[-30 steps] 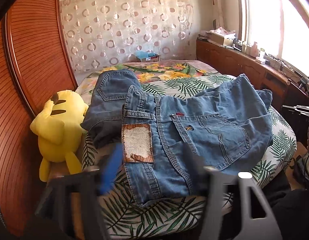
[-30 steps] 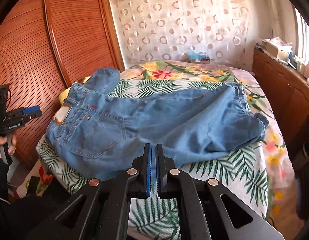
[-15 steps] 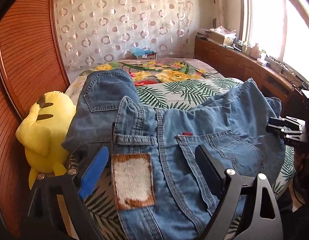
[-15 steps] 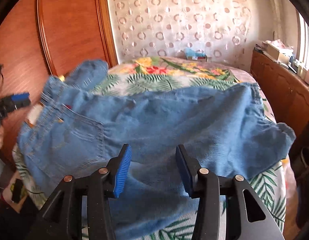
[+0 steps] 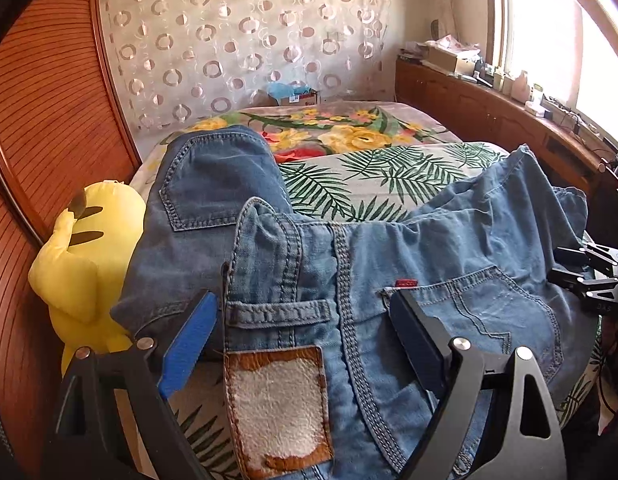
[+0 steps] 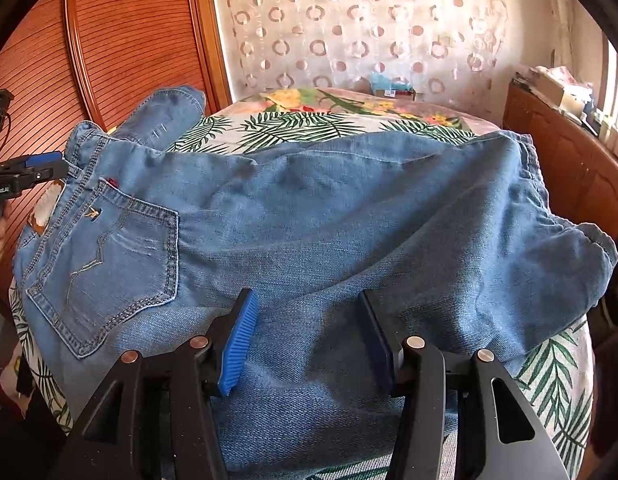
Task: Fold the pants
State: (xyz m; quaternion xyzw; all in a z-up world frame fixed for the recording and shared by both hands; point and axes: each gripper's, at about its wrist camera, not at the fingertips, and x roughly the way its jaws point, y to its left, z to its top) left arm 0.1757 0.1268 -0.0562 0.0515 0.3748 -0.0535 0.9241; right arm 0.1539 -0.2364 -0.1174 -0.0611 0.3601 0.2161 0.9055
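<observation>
Blue jeans (image 5: 449, 240) lie across the leaf-print bed (image 5: 389, 176), back pocket up, with the waistband and its leather patch (image 5: 277, 404) nearest me. My left gripper (image 5: 303, 300) hovers open just over the waistband, its pads clear of the cloth. In the right wrist view the jeans' legs (image 6: 349, 216) stretch to the right. My right gripper (image 6: 307, 298) is over the thigh, its jaws opening; denim lies beneath them and the pads do not press it. The left gripper (image 6: 29, 168) also shows at that view's left edge.
A second folded pair of jeans (image 5: 213, 188) lies behind the waistband, beside a yellow plush toy (image 5: 81, 264) against the wooden wardrobe (image 5: 37, 120). A wooden sideboard (image 5: 489, 108) with clutter runs along the right. A small box (image 5: 297, 96) sits past the bed.
Both grippers moved closer and lower over the jeans. The right gripper's jaws went from shut to apart. The left gripper now straddles the waistband.
</observation>
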